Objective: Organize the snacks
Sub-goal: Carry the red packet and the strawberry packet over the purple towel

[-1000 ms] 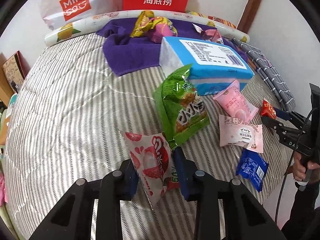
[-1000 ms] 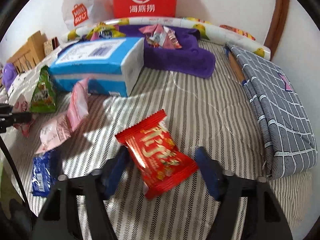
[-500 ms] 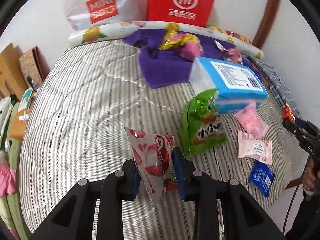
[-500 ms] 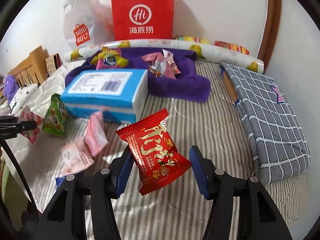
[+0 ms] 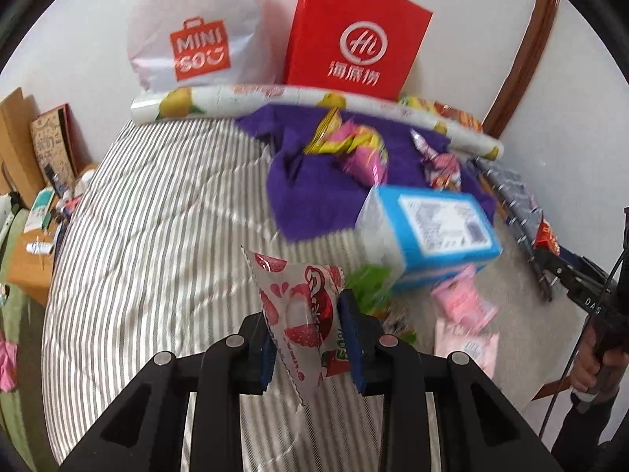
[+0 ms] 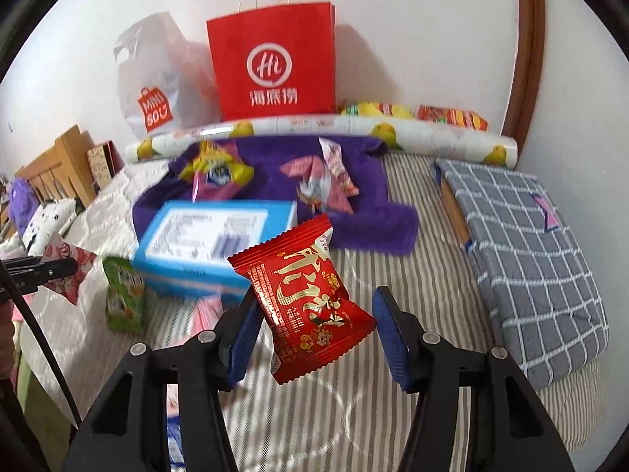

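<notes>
Left wrist view: a white-and-red lychee packet is clamped between the pads of the left hand-held gripper, raised above the striped bed. A blue box and pink packets are seen lying beyond it.

Right wrist view: a red packet is held aloft in the right hand-held gripper; contact is seen at the left pad only, a gap showing at the right. A purple towel is spread behind.

A striped bed stands against a white wall, wooden furniture beside it.

"MINISO" on white plastic bag, "Hi" with 海底捞 on red paper bag
</notes>
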`<move>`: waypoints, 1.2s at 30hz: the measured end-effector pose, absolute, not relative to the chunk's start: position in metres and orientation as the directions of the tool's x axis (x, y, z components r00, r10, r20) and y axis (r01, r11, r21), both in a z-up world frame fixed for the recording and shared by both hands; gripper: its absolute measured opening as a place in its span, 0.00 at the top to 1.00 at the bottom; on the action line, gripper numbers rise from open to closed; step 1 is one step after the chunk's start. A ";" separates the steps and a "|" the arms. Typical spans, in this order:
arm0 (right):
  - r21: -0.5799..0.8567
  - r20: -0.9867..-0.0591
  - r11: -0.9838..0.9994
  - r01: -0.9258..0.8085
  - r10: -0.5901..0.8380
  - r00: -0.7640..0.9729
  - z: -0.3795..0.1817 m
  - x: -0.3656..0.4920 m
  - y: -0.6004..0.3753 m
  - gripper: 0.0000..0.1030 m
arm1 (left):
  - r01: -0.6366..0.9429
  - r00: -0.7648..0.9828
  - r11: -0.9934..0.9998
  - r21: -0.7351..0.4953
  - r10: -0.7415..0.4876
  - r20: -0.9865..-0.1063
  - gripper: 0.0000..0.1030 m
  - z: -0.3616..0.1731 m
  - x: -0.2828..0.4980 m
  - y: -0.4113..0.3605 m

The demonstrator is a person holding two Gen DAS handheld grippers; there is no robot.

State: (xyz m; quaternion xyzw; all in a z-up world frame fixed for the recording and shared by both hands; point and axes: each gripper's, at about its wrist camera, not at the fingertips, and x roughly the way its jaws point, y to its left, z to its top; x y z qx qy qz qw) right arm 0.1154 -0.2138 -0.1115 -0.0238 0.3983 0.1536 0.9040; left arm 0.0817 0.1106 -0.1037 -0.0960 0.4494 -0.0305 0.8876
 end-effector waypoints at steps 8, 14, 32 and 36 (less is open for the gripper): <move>0.089 -0.700 0.953 -0.291 0.268 0.662 -0.093 0.135 -0.203 0.46 | 0.006 0.636 0.978 -0.207 -0.163 -0.755 0.73 -0.082 0.110 0.096; 0.103 -0.693 0.950 -0.296 0.282 0.664 -0.086 0.158 -0.194 0.46 | 0.027 0.655 0.978 -0.207 -0.174 -0.736 0.73 -0.069 0.133 0.086; 0.156 -0.646 0.935 -0.317 0.340 0.684 -0.061 0.245 -0.170 0.46 | -0.007 0.678 0.973 -0.233 -0.166 -0.716 0.73 -0.063 0.210 0.091; 0.148 -0.648 0.937 -0.316 0.333 0.685 -0.062 0.266 -0.166 0.46 | -0.005 0.677 0.968 -0.249 -0.180 -0.714 0.73 -0.071 0.222 0.093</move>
